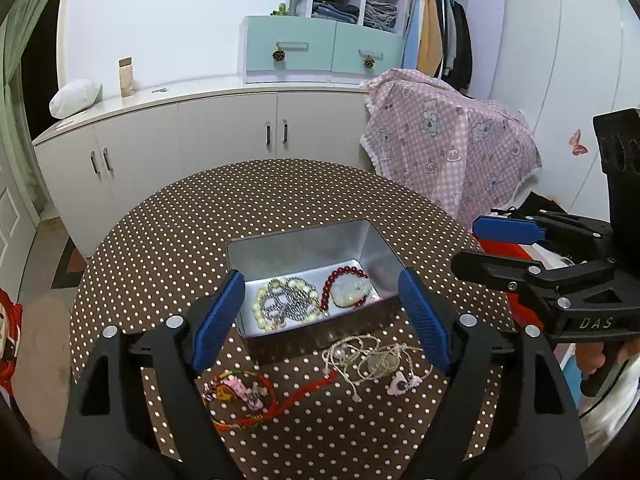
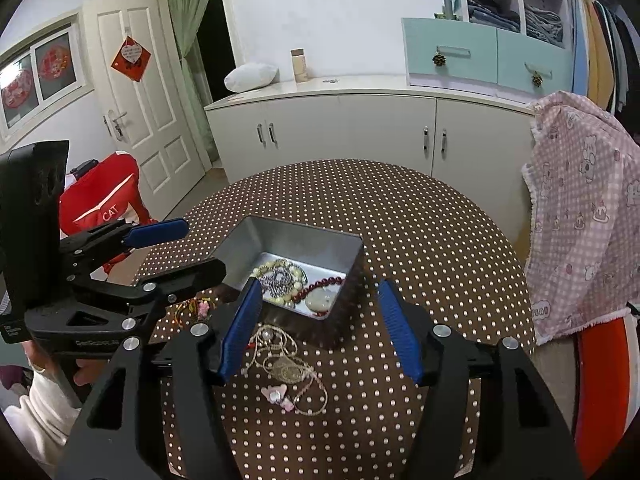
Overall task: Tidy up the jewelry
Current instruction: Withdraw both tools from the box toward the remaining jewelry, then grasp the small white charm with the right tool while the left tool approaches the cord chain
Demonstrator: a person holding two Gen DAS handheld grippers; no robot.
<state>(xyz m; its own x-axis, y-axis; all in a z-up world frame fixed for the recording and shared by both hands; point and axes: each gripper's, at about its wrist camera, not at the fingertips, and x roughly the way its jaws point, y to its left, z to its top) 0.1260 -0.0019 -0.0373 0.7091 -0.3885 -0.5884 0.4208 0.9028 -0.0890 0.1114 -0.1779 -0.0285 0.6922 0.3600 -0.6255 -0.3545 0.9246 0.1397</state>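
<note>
An open metal tin [image 1: 304, 246] stands on the dotted table. Inside lie a pearl bracelet tangled with a steel chain [image 1: 284, 300] and a red bead bracelet with a pale jade pendant [image 1: 346, 290]. In front of the tin lie a cream cord necklace [image 1: 372, 360] and a red cord bracelet with pink charms [image 1: 244, 394]. My left gripper [image 1: 322, 318] hovers open over the tin's near edge, with nothing gripped. My right gripper [image 2: 320, 332] is open above the cream cord necklace [image 2: 288, 364], near the tin [image 2: 296, 240]. The left gripper [image 2: 204, 248] half hides the red cord bracelet [image 2: 196, 306].
The round table [image 1: 168, 240] wears a brown cloth with white dots. A chair draped in pink checked cloth [image 1: 452, 140] stands to its right, and white cabinets [image 1: 224, 136] run behind. A red bag [image 2: 104, 204] sits at the left, by a white door.
</note>
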